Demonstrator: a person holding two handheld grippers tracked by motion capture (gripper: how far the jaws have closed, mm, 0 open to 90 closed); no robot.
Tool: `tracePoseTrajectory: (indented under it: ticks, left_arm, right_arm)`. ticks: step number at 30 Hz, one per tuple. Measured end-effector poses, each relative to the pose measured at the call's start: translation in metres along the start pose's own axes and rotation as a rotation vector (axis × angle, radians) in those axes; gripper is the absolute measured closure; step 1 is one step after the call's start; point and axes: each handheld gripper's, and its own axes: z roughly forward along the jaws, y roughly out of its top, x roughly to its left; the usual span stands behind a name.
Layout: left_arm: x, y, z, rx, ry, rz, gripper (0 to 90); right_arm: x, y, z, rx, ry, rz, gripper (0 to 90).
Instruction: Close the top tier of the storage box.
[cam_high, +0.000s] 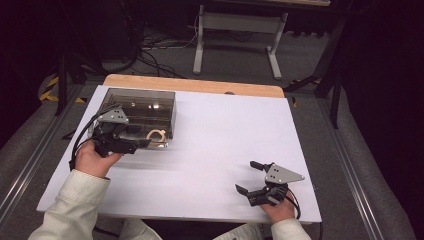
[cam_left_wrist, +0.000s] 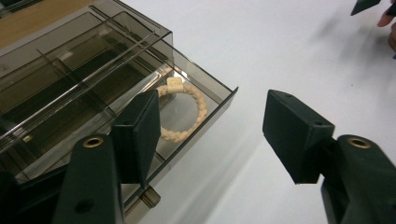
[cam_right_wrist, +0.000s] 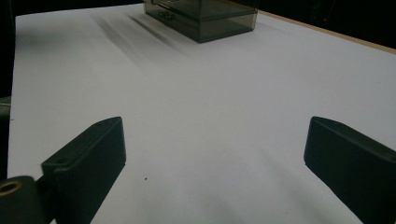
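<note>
The braided ring (cam_left_wrist: 183, 114) lay flat in the pulled-out drawer (cam_left_wrist: 205, 100) of the smoky plastic organizer box (cam_high: 142, 107), in the drawer's front compartment, close to its front wall. The box sat near the far left corner of the white table (cam_high: 220, 140), with the drawer slid out toward my side. My left gripper (cam_high: 131, 141) hung right at the drawer's front, its jaws apart with nothing pinched between them; in the left gripper view one black jaw stood over the drawer beside the ring, the other out over bare table. I could not tell whether that jaw touched the drawer's rim. My right gripper (cam_high: 248, 176) rested near the near right corner of the table, well apart from the box, its jaws spread wide and empty.
</note>
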Motion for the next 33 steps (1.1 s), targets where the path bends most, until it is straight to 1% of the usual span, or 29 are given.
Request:
tracePoseTrajectory:
  ticks: [1,2,6,8,10,11,17,18,22,23,24,28,29,30,32,33]
  left_arm:
    - [0.000,-0.001,-0.001,-0.003,-0.003,-0.003,36.6]
    - [0.001,-0.002,-0.002,-0.005,0.006,0.007,36.2]
    - [0.001,-0.007,-0.006,-0.002,0.010,-0.005,33.9]
    - [0.003,-0.011,-0.009,0.001,0.018,-0.006,32.6]
    - [0.003,-0.012,-0.010,0.000,0.017,-0.007,32.4]
    - [0.004,-0.016,-0.013,0.001,0.021,-0.009,32.4]
    - [0.007,-0.025,-0.020,0.006,0.035,-0.009,32.5]
    - [0.007,-0.027,-0.021,0.006,0.036,-0.017,32.7]
    - [0.010,-0.033,-0.024,0.008,0.042,-0.027,33.3]
    - [0.010,-0.034,-0.024,0.005,0.039,-0.042,33.4]
    - [0.012,-0.036,-0.025,0.007,0.043,-0.031,33.5]
    - [0.014,-0.042,-0.028,0.007,0.052,-0.035,33.7]
    - [0.014,-0.043,-0.028,0.007,0.046,-0.041,33.7]
    - [0.015,-0.045,-0.029,0.007,0.054,-0.034,33.8]
    - [0.016,-0.049,-0.030,0.007,0.053,-0.046,33.9]
    - [0.016,-0.049,-0.030,0.007,0.053,-0.046,33.9]
  right_arm:
    - [0.000,0.000,0.000,-0.001,0.000,0.001,6.0]
    - [0.000,0.000,0.000,-0.001,0.000,0.001,6.0]
    - [0.000,0.000,0.000,0.000,0.000,0.000,6.0]
    - [0.000,0.000,0.000,-0.001,0.000,0.000,6.0]
    - [0.000,0.000,0.000,-0.001,0.000,0.000,6.0]
    - [0.000,0.000,0.000,0.000,0.000,-0.001,6.0]
    - [0.000,0.000,0.000,0.002,0.000,-0.001,6.0]
    - [0.000,0.000,0.000,0.003,0.000,-0.001,6.0]
    - [0.000,0.000,0.000,0.002,0.001,0.000,6.0]
    - [0.000,0.000,0.000,0.003,0.001,-0.001,6.0]
    - [0.001,0.000,0.000,0.003,0.002,0.001,6.0]
    - [0.001,0.000,0.000,0.003,0.002,0.002,6.0]
    - [0.001,0.000,0.000,0.003,0.002,0.001,6.0]
    - [0.001,0.000,0.000,0.003,0.003,0.000,6.0]
    - [0.001,0.000,0.000,0.003,0.002,0.001,6.0]
    - [0.001,0.000,0.000,0.003,0.002,0.001,6.0]
